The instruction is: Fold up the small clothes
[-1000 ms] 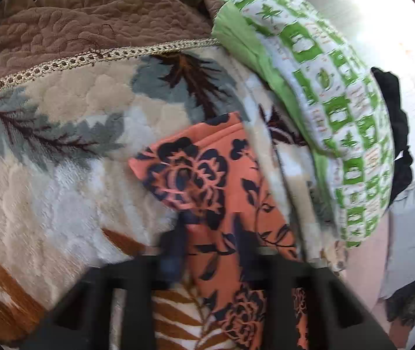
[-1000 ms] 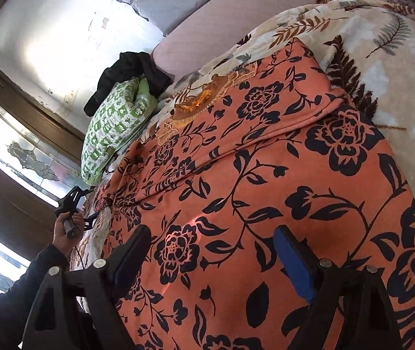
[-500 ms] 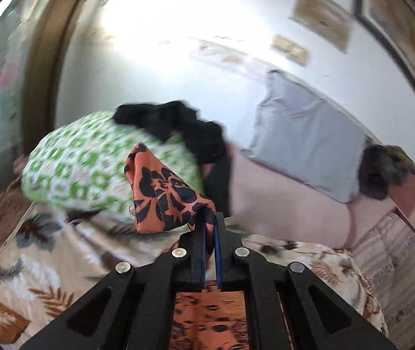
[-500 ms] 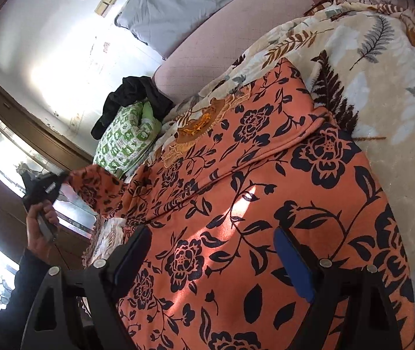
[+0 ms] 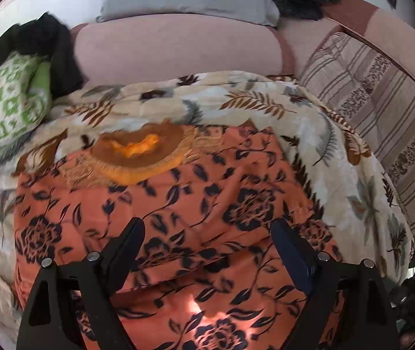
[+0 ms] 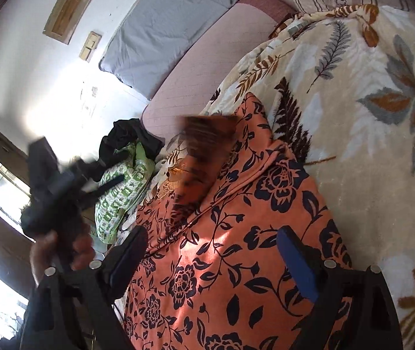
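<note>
Left wrist view: the left gripper (image 5: 204,233), jaws opening and empty, hovers over the orange floral garment (image 5: 178,221) filling the lower centre, spread on the leaf-print blanket (image 5: 309,122) for folding; right wrist view: the right gripper (image 6: 210,250), jaws opening with nothing pinched, hangs above the same garment at lower centre.

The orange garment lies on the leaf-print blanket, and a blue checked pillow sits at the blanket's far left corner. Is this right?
Not quite: the pillow is green and white, not blue. The left wrist view shows it at the far left corner of the blanket, with the orange garment lying on that blanket.
</note>
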Motion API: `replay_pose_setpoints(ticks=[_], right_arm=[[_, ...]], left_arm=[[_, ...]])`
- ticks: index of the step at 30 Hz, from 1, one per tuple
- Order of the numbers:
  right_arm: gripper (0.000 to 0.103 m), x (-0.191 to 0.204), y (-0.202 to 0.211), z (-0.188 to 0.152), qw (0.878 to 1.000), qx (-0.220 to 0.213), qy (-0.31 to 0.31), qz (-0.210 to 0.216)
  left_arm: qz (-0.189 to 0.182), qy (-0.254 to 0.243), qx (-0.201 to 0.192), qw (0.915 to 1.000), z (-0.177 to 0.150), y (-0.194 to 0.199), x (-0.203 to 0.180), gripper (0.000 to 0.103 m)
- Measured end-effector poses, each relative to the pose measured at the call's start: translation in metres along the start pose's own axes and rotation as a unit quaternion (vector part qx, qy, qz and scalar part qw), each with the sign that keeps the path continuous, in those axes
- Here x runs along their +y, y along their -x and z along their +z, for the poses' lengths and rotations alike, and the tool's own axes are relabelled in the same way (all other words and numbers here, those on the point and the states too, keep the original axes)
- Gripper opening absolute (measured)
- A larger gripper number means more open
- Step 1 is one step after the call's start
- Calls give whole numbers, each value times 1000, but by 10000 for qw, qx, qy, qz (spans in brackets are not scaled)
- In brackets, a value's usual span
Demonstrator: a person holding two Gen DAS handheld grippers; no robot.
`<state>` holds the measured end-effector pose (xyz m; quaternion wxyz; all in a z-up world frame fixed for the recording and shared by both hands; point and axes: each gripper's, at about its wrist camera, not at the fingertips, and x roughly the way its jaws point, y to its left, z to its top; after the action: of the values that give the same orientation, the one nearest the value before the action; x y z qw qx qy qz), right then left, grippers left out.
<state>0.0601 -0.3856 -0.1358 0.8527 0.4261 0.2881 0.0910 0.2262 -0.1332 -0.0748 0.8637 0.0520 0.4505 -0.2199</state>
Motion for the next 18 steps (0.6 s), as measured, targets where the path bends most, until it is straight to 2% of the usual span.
replay_pose_setpoints(ticks=[2, 5, 9, 11, 14, 15, 18], right_arm=[[92, -1, 3, 2, 10000, -50, -7, 17], [92, 3, 2, 4, 10000, -25, 61, 15], [92, 13, -12, 13, 9994, 257, -59, 227], [92, 21, -23, 27, 9991, 309, -12, 273], [92, 29, -58, 70, 9984, 498, 107, 263], [92, 28, -77, 86, 9975, 676, 92, 161], [91, 23, -124, 122, 9926, 1001, 366, -587]], left_arm=[[213, 283, -192, 9992, -20, 20, 37, 89], [774, 632, -454, 9940, -40, 43, 95, 89], [1363, 997, -347, 9850, -63, 48, 157, 89], [1435, 1218, -298, 9817, -72, 45, 180, 89], [1355, 1431, -214, 9802, -85, 36, 202, 89], [1326, 1470, -241, 9799, -88, 35, 207, 89], [1220, 1573, -418, 9791, -92, 34, 213, 89]])
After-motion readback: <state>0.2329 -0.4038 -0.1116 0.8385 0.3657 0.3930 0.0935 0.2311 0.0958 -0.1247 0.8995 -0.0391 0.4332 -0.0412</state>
